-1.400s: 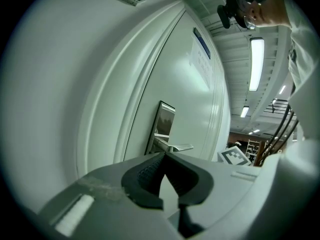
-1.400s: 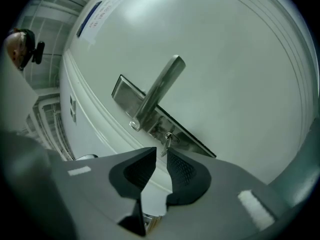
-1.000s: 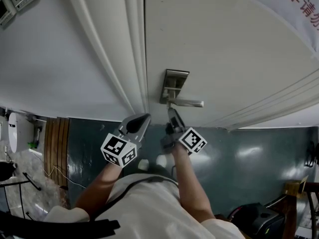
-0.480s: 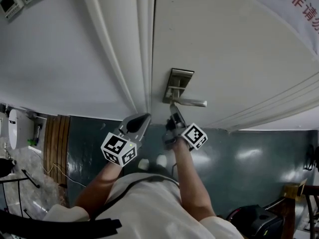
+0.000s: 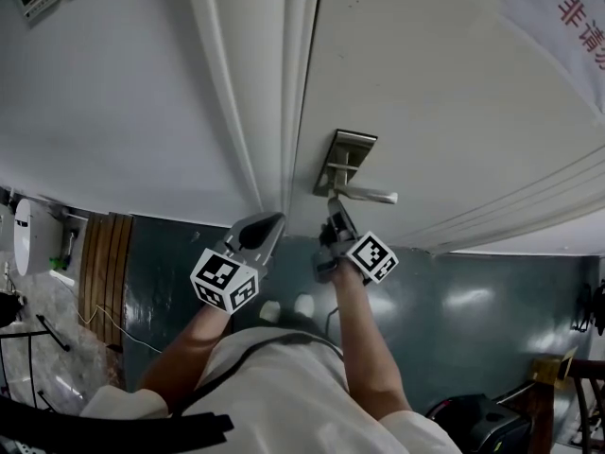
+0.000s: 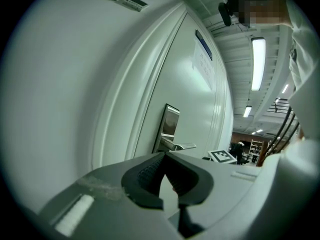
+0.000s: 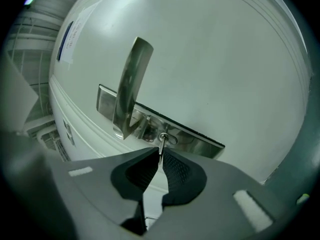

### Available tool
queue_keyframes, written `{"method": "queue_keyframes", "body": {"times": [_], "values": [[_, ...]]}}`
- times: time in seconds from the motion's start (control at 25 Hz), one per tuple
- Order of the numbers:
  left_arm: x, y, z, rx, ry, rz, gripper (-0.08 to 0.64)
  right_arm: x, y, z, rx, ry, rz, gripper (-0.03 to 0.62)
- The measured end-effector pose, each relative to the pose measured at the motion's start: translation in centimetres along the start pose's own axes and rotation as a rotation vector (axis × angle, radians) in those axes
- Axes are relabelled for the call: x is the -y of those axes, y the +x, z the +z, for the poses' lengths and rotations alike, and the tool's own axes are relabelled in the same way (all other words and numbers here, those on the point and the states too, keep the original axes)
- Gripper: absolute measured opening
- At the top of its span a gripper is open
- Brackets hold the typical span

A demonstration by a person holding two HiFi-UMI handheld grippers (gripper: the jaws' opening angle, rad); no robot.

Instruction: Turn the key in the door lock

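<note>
A steel lock plate (image 7: 200, 139) with a lever handle (image 7: 131, 84) sits on the white door (image 5: 444, 93). A small key (image 7: 161, 145) sticks out of the keyhole under the handle. My right gripper (image 7: 159, 156) points level at the lock, and its jaws are closing with the key pinched between their tips. In the head view the right gripper (image 5: 333, 214) reaches up to just below the handle (image 5: 364, 195). My left gripper (image 5: 267, 225) hangs shut and empty to the left, near the door frame, away from the lock plate (image 6: 170, 126).
A white door frame (image 5: 284, 112) and wall (image 5: 113, 93) are left of the door. A paper notice with red print (image 5: 567, 17) hangs on the door at the upper right. Dark green floor (image 5: 473, 301) lies below, with a black object (image 5: 473, 424) at the lower right.
The right gripper's jaws have come together on the key under the handle. The left gripper has stayed in place. The head view has shifted slightly.
</note>
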State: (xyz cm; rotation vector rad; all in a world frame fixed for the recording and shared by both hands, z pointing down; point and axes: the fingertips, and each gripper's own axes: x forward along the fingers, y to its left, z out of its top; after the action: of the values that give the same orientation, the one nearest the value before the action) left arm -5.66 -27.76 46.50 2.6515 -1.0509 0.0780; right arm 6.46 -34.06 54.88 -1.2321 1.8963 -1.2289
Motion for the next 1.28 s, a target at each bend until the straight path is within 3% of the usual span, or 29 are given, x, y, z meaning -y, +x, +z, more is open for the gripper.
{"method": "queue_keyframes", "body": {"times": [0.16, 0.32, 0.76, 1.28], "values": [[-0.1, -0.4, -0.1, 0.001, 0.0, 0.002, 0.005, 0.9, -0.5, 0.0, 0.0, -0.005, -0.072, 0.031], [-0.2, -0.6, 0.1, 0.002, 0.002, 0.004, 0.005, 0.2, -0.2, 0.0, -0.003, -0.043, -0.054, 0.031], [-0.2, -1.3, 0.0, 0.007, -0.001, 0.006, 0.005, -0.5, 0.1, -0.1, -0.063, -0.282, -0.142, 0.034], [-0.1, -2.5, -0.4, 0.011, 0.01, 0.012, 0.005, -0.3, 0.1, -0.4, -0.134, -0.649, -0.366, 0.044]]}}
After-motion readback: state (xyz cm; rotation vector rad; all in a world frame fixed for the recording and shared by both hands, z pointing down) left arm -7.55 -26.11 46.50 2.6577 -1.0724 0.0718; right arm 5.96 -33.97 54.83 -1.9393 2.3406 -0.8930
